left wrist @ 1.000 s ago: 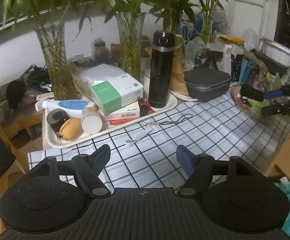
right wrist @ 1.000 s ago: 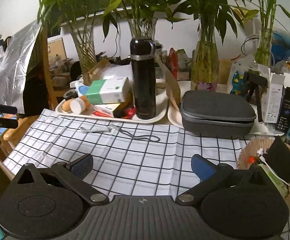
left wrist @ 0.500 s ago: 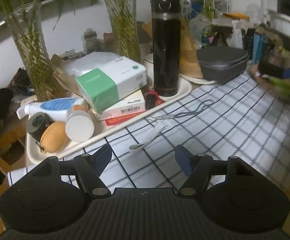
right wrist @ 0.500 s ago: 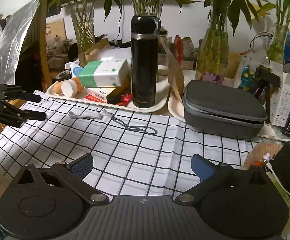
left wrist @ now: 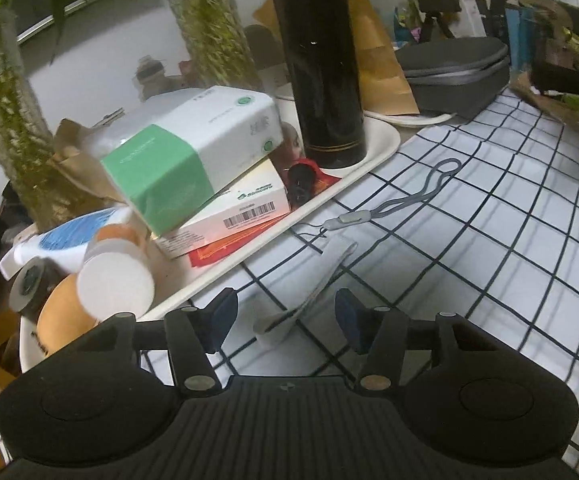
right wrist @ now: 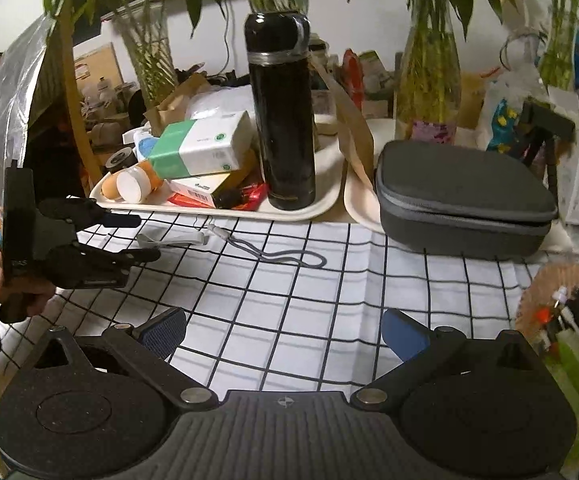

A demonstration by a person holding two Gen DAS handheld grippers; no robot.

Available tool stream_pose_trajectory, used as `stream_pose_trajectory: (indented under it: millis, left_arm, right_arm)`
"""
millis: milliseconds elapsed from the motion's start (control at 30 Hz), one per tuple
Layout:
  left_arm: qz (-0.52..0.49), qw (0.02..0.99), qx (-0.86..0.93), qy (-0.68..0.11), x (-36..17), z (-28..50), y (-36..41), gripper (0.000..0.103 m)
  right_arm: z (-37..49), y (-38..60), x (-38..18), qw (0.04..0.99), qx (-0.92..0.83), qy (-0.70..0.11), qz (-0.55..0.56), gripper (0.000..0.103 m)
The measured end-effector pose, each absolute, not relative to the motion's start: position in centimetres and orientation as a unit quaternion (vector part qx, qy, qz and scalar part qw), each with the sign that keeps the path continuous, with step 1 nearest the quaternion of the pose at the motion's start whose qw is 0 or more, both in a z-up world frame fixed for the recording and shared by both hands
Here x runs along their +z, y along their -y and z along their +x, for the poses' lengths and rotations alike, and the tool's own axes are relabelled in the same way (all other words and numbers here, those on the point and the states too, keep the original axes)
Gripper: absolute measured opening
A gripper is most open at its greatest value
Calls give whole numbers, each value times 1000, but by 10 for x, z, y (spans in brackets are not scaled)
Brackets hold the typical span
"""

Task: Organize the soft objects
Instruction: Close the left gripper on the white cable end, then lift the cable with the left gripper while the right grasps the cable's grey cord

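A white strap [left wrist: 313, 292] joined to a grey cord loop [left wrist: 421, 196] lies on the black-checked white cloth [left wrist: 489, 240], just in front of the tray. My left gripper [left wrist: 285, 316] is low over the strap's near end, which lies between the fingers. Its jaws are closing and the pads are still apart from the strap. In the right wrist view the left gripper [right wrist: 141, 239] comes in from the left, held by a hand, with the white strap [right wrist: 169, 238] at its tips and the grey cord [right wrist: 273, 256] trailing right. My right gripper [right wrist: 285, 332] stands open above bare cloth, holding nothing.
A cream tray [right wrist: 321, 184] behind the strap holds a green-and-white tissue box [right wrist: 201, 148], a black flask [right wrist: 281, 120], boxes and bottles. A grey zip case [right wrist: 461, 196] sits at the right, glass vases with plants behind. A woven basket [right wrist: 545, 296] stands at the cloth's right edge.
My left gripper came down and forward to the white strap, its jaws narrowing around the strap's end. My right gripper moved slightly forward and stayed open.
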State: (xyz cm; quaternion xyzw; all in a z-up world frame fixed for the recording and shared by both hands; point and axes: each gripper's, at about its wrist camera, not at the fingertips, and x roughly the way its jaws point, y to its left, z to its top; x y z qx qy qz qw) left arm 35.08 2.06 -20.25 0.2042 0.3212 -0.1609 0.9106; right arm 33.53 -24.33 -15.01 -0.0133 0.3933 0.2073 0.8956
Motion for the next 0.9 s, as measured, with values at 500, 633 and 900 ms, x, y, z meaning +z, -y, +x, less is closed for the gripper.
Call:
stream_pose_trajectory:
  millis: [500,633,900]
  left_arm:
    - [178,892,-149,-389,-191,354,-30,3]
    - [136,899,-140,-393,-164,331,-45,3]
    - [76,917,-106,-376,-99,270,-59,3]
  right_arm:
    - [348,243,-163,890,191,-413,5,103]
    - [350,238,-169,888,192,-418,2,103]
    - [353,219,-176,888,229,-398,-36,103]
